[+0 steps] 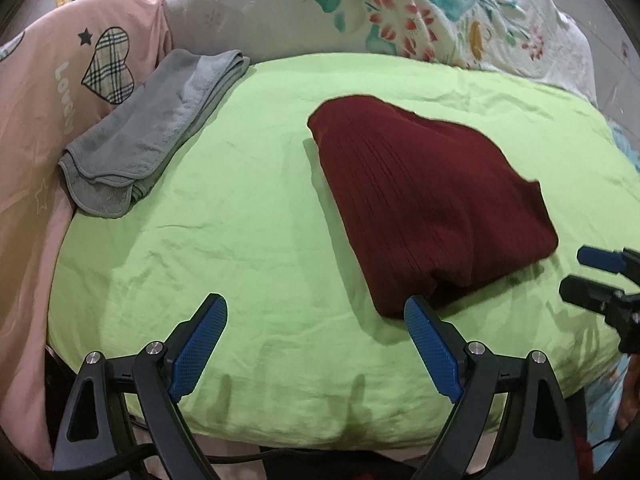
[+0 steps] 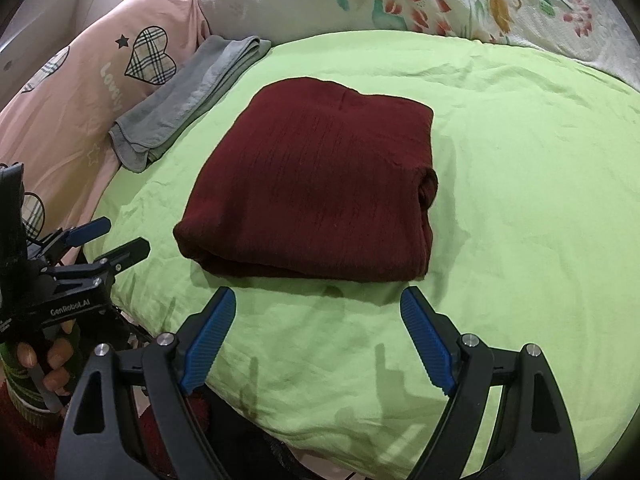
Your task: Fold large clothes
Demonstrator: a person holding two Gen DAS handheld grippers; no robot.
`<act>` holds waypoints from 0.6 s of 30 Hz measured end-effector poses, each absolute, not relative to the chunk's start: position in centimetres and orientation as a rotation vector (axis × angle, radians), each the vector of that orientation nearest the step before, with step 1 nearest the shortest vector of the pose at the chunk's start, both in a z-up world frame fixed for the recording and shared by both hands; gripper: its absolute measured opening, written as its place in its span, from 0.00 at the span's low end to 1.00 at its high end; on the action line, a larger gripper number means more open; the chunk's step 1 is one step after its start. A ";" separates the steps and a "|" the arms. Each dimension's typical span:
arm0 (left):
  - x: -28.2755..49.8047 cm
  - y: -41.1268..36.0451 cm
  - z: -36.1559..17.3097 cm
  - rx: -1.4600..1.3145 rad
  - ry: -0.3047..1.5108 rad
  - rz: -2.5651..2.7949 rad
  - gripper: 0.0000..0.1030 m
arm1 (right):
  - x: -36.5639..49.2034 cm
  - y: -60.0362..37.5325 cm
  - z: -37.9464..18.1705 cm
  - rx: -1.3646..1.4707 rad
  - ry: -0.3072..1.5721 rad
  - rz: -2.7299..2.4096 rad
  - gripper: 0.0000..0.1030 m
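A dark red ribbed garment (image 1: 432, 204) lies folded into a compact rectangle on the green sheet (image 1: 248, 216); it also shows in the right wrist view (image 2: 316, 196). My left gripper (image 1: 316, 312) is open and empty, just short of the garment's near left corner. My right gripper (image 2: 316, 304) is open and empty, just in front of the garment's near edge. The right gripper shows at the right edge of the left wrist view (image 1: 588, 272). The left gripper shows at the left of the right wrist view (image 2: 116, 236).
A folded grey towel (image 1: 152, 136) lies at the sheet's left edge, also in the right wrist view (image 2: 188, 100). A pink quilt (image 1: 44, 92) with plaid hearts lies left of it. A floral quilt (image 1: 400, 12) is bunched along the back.
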State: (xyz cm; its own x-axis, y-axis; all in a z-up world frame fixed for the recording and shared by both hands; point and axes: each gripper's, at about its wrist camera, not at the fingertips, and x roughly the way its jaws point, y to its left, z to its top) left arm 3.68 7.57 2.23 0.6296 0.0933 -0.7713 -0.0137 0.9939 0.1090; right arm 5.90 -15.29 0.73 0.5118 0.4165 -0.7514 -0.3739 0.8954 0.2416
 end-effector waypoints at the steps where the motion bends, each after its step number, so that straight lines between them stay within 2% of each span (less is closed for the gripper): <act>1: 3.8 7.7 2.4 0.091 0.875 0.061 0.88 | 6.0 -15.3 0.8 0.047 0.916 0.478 0.82; 18: 3.4 7.3 3.2 0.056 0.886 0.026 0.89 | 7.2 -14.1 1.6 -0.006 0.888 0.492 0.82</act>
